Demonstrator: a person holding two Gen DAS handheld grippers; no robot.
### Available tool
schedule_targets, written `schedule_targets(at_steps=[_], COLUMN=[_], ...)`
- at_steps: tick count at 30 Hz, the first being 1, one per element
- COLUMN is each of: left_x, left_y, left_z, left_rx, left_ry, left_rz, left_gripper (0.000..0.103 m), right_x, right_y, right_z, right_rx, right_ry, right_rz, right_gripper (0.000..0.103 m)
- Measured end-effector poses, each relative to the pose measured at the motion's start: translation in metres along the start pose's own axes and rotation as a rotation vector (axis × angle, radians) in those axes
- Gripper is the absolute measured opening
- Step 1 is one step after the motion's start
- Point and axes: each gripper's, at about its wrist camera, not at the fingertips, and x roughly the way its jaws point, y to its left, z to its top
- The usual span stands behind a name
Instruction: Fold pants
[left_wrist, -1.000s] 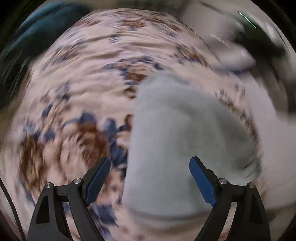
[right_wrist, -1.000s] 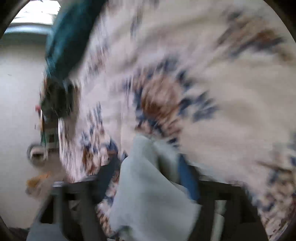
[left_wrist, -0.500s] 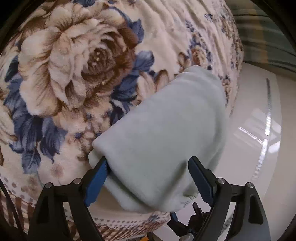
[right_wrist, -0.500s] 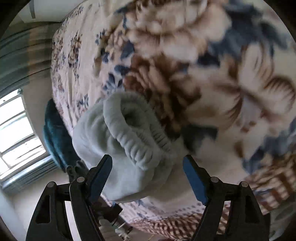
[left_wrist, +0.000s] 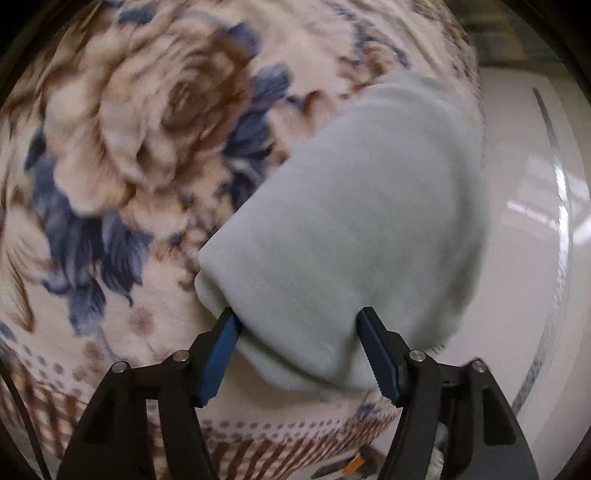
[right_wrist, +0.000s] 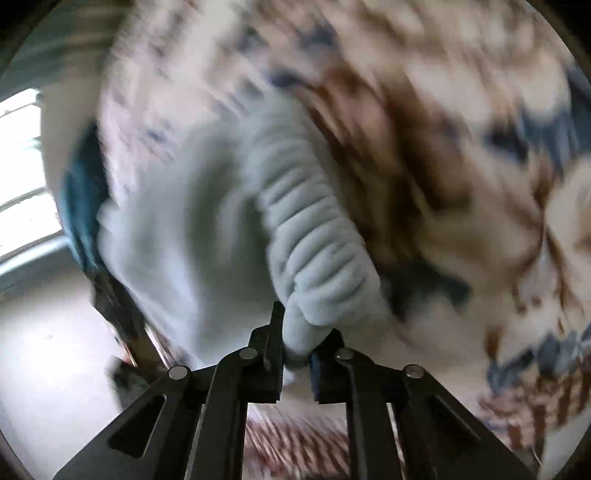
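Note:
The pale mint fleece pants (left_wrist: 354, 229) lie folded on a floral blanket near the bed's edge. My left gripper (left_wrist: 295, 321) is partly closed around the near folded edge, its blue fingers touching the fabric on both sides but not pinching it flat. In the right wrist view the ribbed waistband (right_wrist: 314, 236) of the pants runs up from my right gripper (right_wrist: 297, 332), which is shut on the waistband's end. That view is blurred by motion.
The cream blanket with brown roses and blue leaves (left_wrist: 140, 122) covers the bed. Its checked border (left_wrist: 258, 443) marks the near edge. Shiny white floor (left_wrist: 535, 258) lies to the right. A teal object (right_wrist: 79, 206) and a bright window (right_wrist: 18, 166) are at the left.
My right gripper went from open around the waistband to shut on it. My left gripper's fingers narrowed from wide open onto the folded edge of the pants.

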Motion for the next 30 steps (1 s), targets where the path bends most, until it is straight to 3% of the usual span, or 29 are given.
schedule_targets(at_steps=[1,2,3,6,10,11,15,19,22,24,26,27,30], left_x=[-0.009,-0.021,-0.031,-0.035,0.017,0.031,0.045,0.041,0.036,0.036,0.038,0.040,0.044], left_y=[-0.007,-0.017,-0.028,-0.055,-0.067,-0.069,-0.074,-0.056,-0.040,-0.032,-0.033,-0.038,-0.056], left_z=[0.004,0.009,0.014,0.039,0.083,0.090,0.096,0.089,0.090,0.090,0.084,0.080,0.068], left_rx=[0.045,0.110,0.183,0.384,0.463,0.470,0.507,0.461,0.382,0.346,0.363,0.389,0.476], left_ry=[-0.010,-0.040,-0.082,-0.176,-0.039,0.000,-0.019,-0.054,-0.085,-0.076,-0.062,-0.055,-0.074], left_rz=[0.008,0.015,0.021,0.036,-0.005,-0.004,0.046,0.034,0.019,0.008,0.023,0.037,0.108], left_gripper=[0.069,0.076,0.084,0.091,0.090,0.090,0.093,0.093,0.096,0.097,0.097,0.098,0.099], right_x=[-0.003,-0.006,-0.010,-0.012,0.022,0.033,0.064,0.063,0.051,0.046,0.050,0.050,0.027], right_y=[-0.007,-0.013,-0.020,-0.036,-0.040,-0.039,-0.017,0.013,0.054,0.072,0.057,0.045,0.026], right_z=[-0.002,-0.004,-0.006,0.000,0.035,0.043,0.065,0.075,0.082,0.083,0.091,0.094,0.093], right_rx=[0.003,0.009,0.027,0.087,0.055,0.022,-0.082,-0.117,-0.250,-0.358,-0.319,-0.280,-0.219], right_ry=[-0.011,-0.027,-0.051,-0.087,-0.080,-0.067,-0.012,0.007,0.018,0.031,0.058,0.081,0.094], right_rz=[0.007,0.025,0.064,0.199,0.413,0.418,0.433,0.495,0.472,0.334,0.195,0.158,0.083], right_gripper=[0.056,0.078,0.087,0.087,0.087,0.091,0.094,0.080,0.076,0.076,0.077,0.083,0.086])
